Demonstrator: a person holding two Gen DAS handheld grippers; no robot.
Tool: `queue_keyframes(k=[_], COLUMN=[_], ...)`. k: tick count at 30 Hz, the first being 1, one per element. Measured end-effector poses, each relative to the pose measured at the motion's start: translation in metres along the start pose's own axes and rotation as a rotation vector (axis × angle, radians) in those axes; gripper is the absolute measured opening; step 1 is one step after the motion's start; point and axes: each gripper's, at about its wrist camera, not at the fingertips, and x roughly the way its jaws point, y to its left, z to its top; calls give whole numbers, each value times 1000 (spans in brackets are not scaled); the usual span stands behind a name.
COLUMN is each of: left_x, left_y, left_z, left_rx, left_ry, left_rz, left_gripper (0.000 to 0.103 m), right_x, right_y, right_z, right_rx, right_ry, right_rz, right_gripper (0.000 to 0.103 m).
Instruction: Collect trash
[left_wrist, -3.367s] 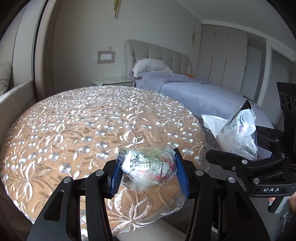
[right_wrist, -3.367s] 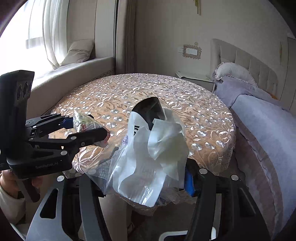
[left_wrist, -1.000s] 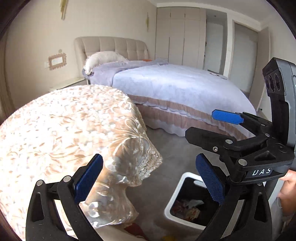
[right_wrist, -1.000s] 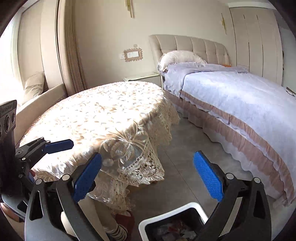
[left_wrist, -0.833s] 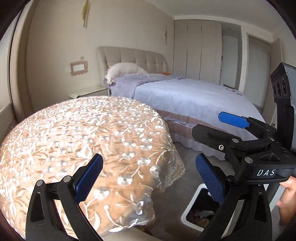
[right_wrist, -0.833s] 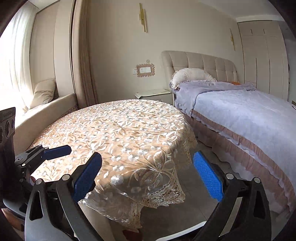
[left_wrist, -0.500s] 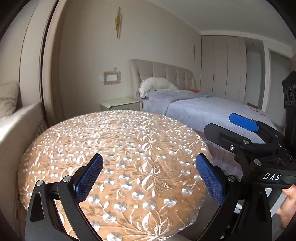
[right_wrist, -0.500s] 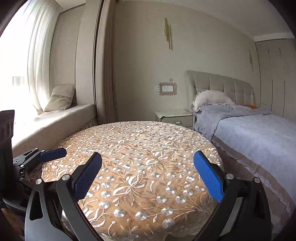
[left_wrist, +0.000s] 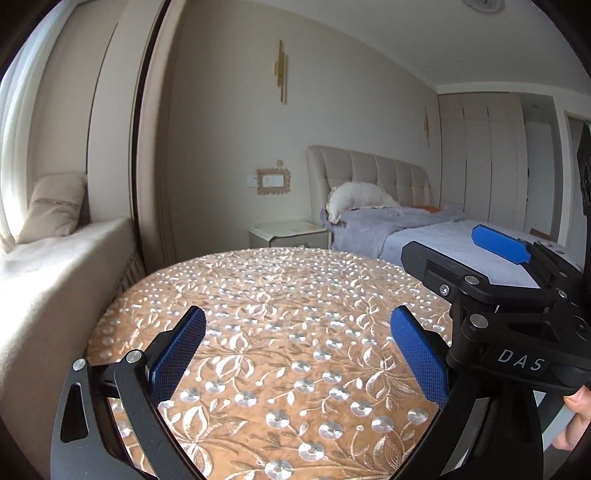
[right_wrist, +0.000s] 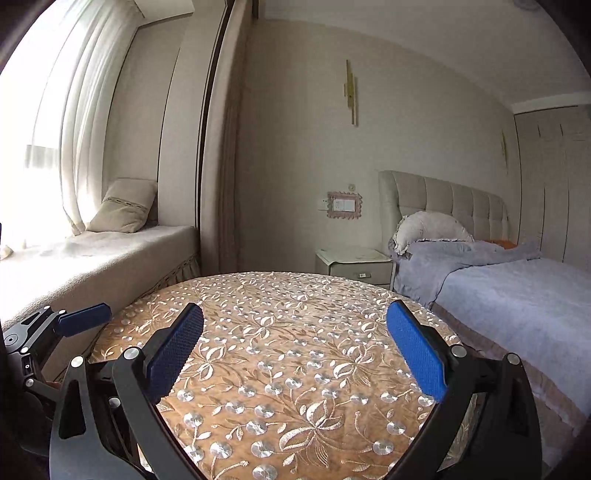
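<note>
Both the left gripper and right gripper hold their blue pads spread wide, empty. No trash shows on the embroidered tablecloth ahead of the fingers; scan slowly, low and level, before reaching anywhere.

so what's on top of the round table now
Only the embroidered cloth shows on the table, with no trash in sight. Both open grippers, left and right, hover over it. Their fingers hide parts of the near edge.
</note>
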Motion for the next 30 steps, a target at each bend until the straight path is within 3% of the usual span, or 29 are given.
queue_keyframes(k=[14,30], left_x=[-4,-6], left_y=[23,26], left_z=[2,1], left_rx=[-51,-62], left_ry=[-28,-34], left_rz=[33,57], left_gripper=[98,98], right_x=[-1,0], right_y=[34,37], right_z=[8,8], right_rx=[-54,-46], right_ry=[-46,-47], right_rz=[-5,-5], right_gripper=[99,99])
